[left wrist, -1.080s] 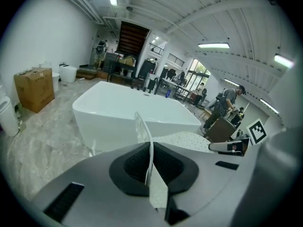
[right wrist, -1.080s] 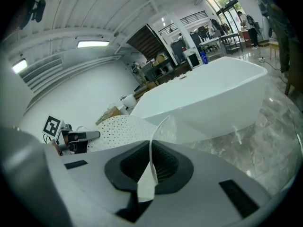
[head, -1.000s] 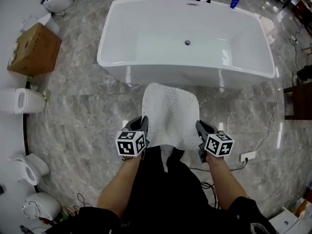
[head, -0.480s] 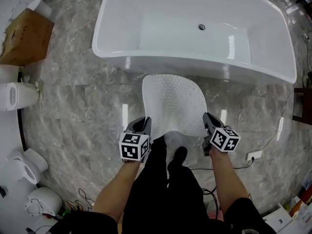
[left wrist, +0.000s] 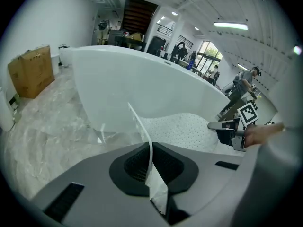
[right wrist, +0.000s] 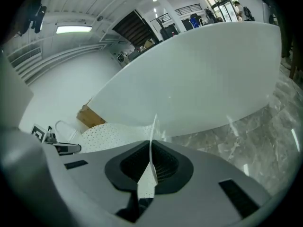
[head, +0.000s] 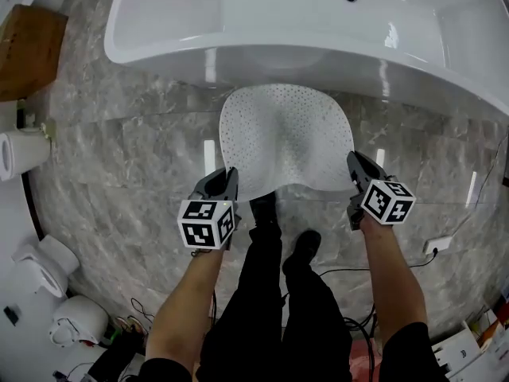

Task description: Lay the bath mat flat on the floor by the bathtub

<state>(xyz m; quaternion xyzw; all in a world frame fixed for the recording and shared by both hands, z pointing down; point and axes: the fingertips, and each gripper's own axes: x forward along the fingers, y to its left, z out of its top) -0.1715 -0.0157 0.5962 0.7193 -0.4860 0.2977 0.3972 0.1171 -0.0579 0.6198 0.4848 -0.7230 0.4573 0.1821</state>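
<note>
A white perforated bath mat (head: 282, 138) hangs spread between my two grippers, just in front of the white bathtub (head: 262, 50). My left gripper (head: 229, 183) is shut on the mat's near left corner, and the mat's thin edge (left wrist: 144, 141) runs between its jaws. My right gripper (head: 355, 169) is shut on the near right corner, whose edge (right wrist: 152, 141) stands pinched between its jaws. The mat's far end reaches the foot of the tub; its near edge sags between the grippers. In the left gripper view the right gripper (left wrist: 222, 126) shows beyond the mat (left wrist: 184, 129).
Grey marble floor (head: 119, 157) surrounds the tub. A cardboard box (head: 28, 50) and white sanitary fixtures (head: 44, 265) stand at the left. The person's legs and shoes (head: 278, 237) are between the grippers. A cable and socket (head: 437, 245) lie at the right.
Both grippers have come down toward the floor with the mat, which has spread wider and lower before the tub. The head view has moved closer to the tub and floor.
</note>
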